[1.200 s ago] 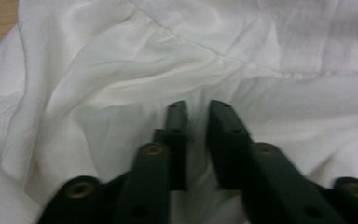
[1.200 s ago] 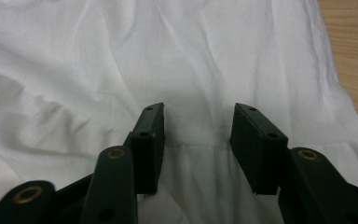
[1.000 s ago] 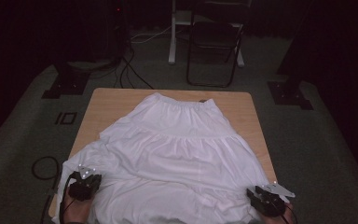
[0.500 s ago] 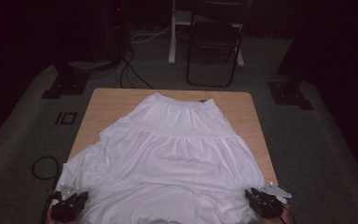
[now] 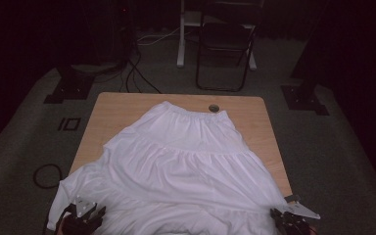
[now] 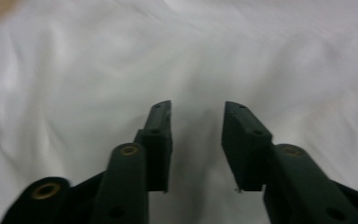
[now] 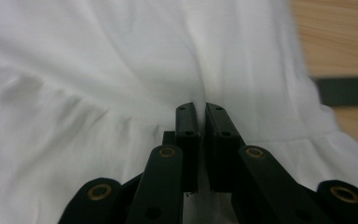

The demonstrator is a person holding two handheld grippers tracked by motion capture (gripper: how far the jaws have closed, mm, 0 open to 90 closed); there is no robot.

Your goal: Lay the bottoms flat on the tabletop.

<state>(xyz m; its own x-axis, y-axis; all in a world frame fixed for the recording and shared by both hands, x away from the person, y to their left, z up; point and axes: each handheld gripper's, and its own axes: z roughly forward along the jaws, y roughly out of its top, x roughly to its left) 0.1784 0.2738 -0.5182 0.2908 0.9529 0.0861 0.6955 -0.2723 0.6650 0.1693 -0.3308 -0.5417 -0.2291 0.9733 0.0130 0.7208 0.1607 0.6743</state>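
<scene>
The skirt [image 5: 181, 166] ran lengthwise away from both: the right hand-held gripper [image 7: 198, 116] pinched its hem, the left hand-held gripper [image 6: 196, 121] gaped empty above it.

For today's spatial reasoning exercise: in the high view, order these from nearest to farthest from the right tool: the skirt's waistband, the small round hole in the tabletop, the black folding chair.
From the right tool:
1. Waistband, at the skirt's far end.
2. Round hole, just beyond the waistband.
3. Folding chair, on the floor past the table.

white skirt [image 5: 181, 161], tan wooden table [image 5: 117, 110], black jaws.
</scene>
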